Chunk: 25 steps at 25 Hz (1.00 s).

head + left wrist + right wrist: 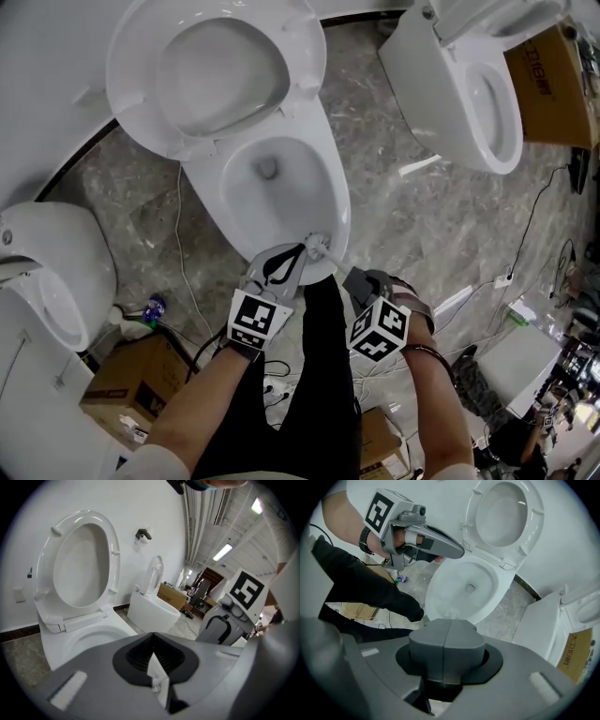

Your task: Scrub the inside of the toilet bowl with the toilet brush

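Note:
The white toilet bowl (319, 202) stands with seat and lid (211, 70) raised, and its drain (268, 169) shows. My left gripper (302, 251) hovers over the bowl's near rim, shut on a thin white piece (157, 679) that looks like the toilet brush. The brush's white bristly end (319, 246) pokes out at the gripper's tip. My right gripper (352, 278) sits just right of it, nearer the person, shut with nothing between its fingers. In the right gripper view its closed jaws (447, 641) point at the bowl (454, 588), with the left gripper (459, 552) above.
A second toilet (478, 103) stands at the right and a third (52, 272) at the left. Cardboard boxes (131, 380) (553, 84), a blue bottle (153, 307) and loose cables (525, 234) lie on the grey marble floor. The person's dark trouser leg (323, 375) is below the grippers.

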Tool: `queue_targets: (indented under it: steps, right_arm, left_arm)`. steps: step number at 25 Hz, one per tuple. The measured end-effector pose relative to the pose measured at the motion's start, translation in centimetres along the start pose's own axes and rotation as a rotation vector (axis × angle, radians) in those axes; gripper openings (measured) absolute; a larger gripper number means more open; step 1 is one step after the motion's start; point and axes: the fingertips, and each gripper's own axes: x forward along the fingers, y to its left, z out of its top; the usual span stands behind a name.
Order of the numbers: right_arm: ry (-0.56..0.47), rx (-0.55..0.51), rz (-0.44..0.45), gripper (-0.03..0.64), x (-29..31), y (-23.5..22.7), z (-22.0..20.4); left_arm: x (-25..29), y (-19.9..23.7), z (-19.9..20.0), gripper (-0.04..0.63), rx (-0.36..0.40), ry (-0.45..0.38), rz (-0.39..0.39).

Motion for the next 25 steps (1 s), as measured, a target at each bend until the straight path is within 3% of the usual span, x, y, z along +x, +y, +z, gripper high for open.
queue_targets:
  steps: [25]
  right_arm:
    - [-0.005, -0.183, -0.206, 0.160, 0.3, -6.7, 2.5]
  left_arm:
    - [2.0, 1.7, 0.2, 0.006, -0.060, -0.032, 0.091]
